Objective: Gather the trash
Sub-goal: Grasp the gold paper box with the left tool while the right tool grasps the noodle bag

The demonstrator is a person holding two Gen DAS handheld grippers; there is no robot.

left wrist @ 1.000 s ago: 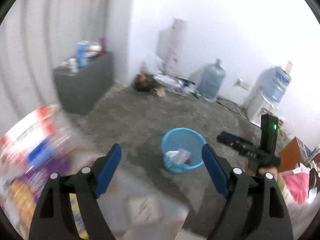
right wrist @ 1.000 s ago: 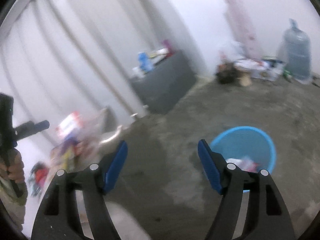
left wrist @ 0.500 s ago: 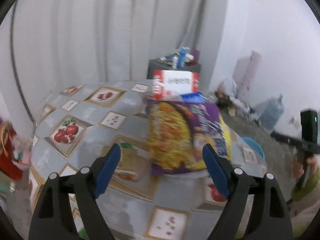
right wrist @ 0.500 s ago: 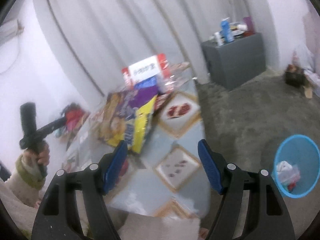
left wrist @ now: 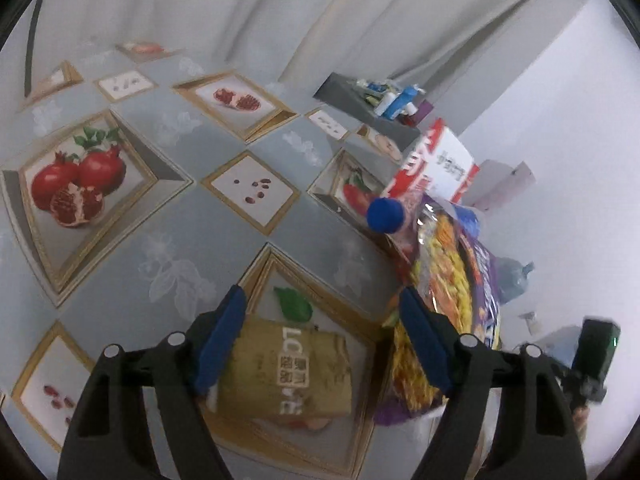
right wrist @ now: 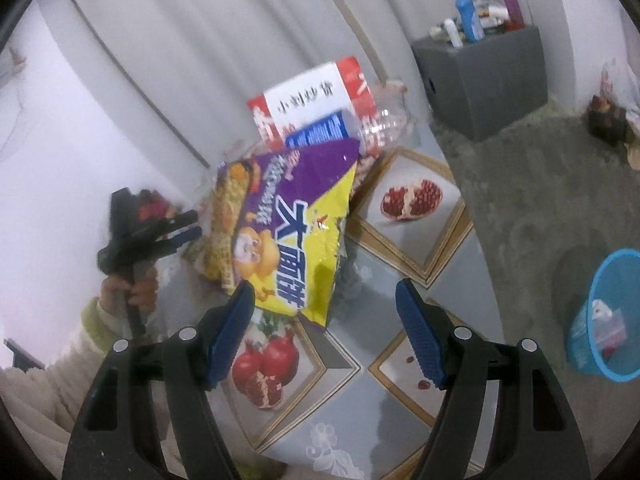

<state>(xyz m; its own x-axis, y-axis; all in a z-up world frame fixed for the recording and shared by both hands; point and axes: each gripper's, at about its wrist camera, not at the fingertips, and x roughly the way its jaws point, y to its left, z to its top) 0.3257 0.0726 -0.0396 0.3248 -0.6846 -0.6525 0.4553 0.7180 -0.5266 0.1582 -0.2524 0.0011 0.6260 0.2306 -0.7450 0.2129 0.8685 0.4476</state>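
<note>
A flattened tan carton [left wrist: 286, 372] with white lettering lies on the table [left wrist: 224, 224] between the left gripper [left wrist: 320, 340]'s just-narrowing, spread, untouching jaws; right gripper [right wrist: 326, 332] gapes empty.

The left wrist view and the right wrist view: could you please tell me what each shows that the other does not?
Only the left wrist view shows the flat brown packet lying between the open left claw, and a blue bottle cap. Only the right wrist view shows the blue bin on the floor and the hand holding the other tool. Both show the purple and yellow snack bag, the red and white box and the fruit-patterned tablecloth.
</note>
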